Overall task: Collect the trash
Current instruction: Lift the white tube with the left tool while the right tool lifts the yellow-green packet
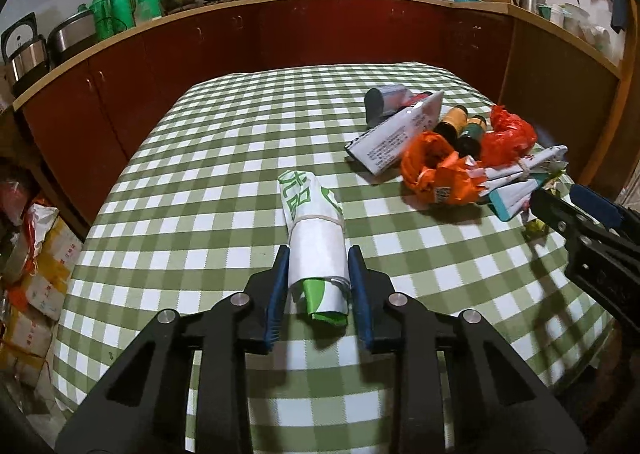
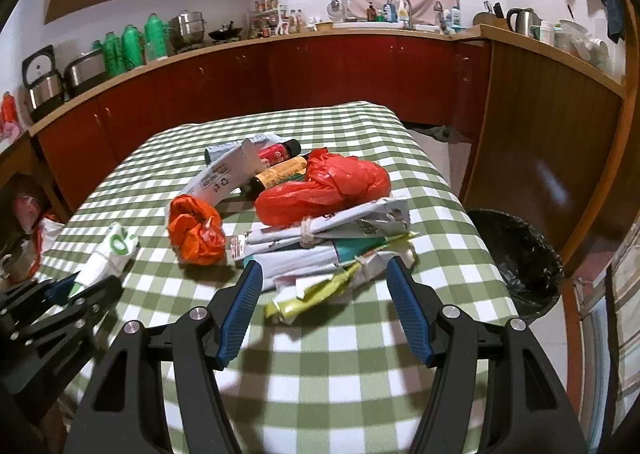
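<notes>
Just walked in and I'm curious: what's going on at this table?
A person is clearing trash with two handheld grippers. The left gripper is closed around a rolled white-and-green wrapper. The right gripper is open at the pile of wrappers, bags and bottles. A lined bin stands beside the table.

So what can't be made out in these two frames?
- Trash bin: right wrist view, near side hidden behind the table; contents too dark to tell.
- Bundled papers: underside hidden in the pile.
- Print on the white carton: too small to read.
- Rolled bag between the left gripper fingers: contact unclear.
</notes>
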